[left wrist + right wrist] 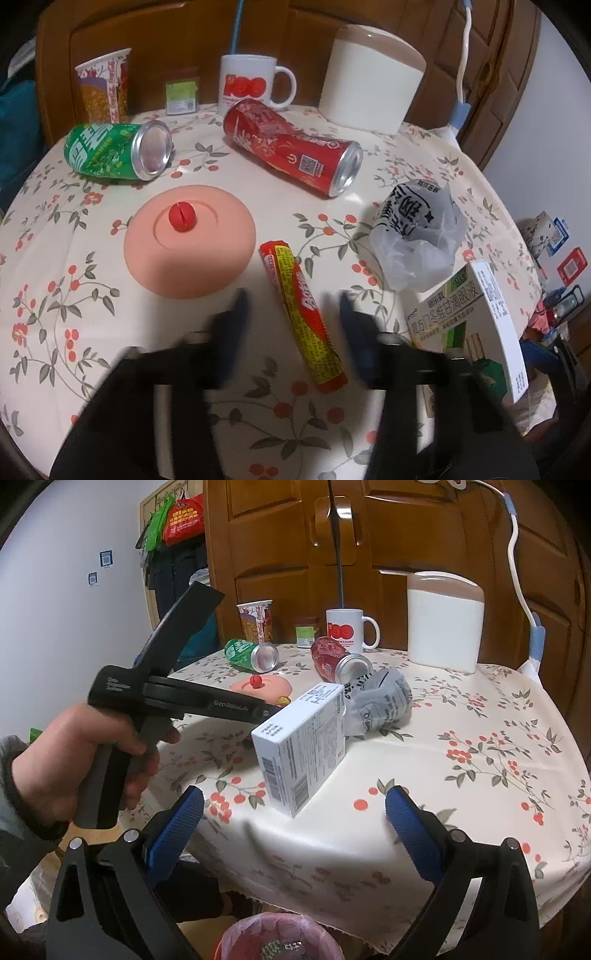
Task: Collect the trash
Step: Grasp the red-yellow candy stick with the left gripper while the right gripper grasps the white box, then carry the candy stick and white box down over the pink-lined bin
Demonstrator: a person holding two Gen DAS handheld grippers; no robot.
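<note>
**Trash spread over the floral table, bin waiting below the edge**

The left gripper (291,306) hangs above the table (55,295) with its jaws spread wide, one finger on either side of a red and yellow candy tube (303,317) lying flat; nothing is gripped. At 10 o'clock from the tube sits a pink domed lid (190,240) with a red knob. A green can (118,151) lies on its side at 11 o'clock, and a red can (291,146) lies on its side at 12 o'clock, both showing their metal ends. A crumpled grey bag (417,236) rests at 2 o'clock, and a white medicine box (476,325) stands at 3 o'clock by the table's right edge. Along the far edge stand a paper cup (105,86), a small jar (181,92), a white mug (251,81) holding a blue stick, and a cream canister (373,81).

The right gripper (295,819) is also wide apart and holds nothing, poised just off the near table edge, with the box at 12 o'clock from it. Directly below, at 6 o'clock, a pink-lined bin (236,934) shows some scrap inside; what it is cannot be made out. The cloth to the right of the box is bare, giving open room toward 2 o'clock. The person's left hand (74,760) grips its tool at 9 o'clock.
</note>
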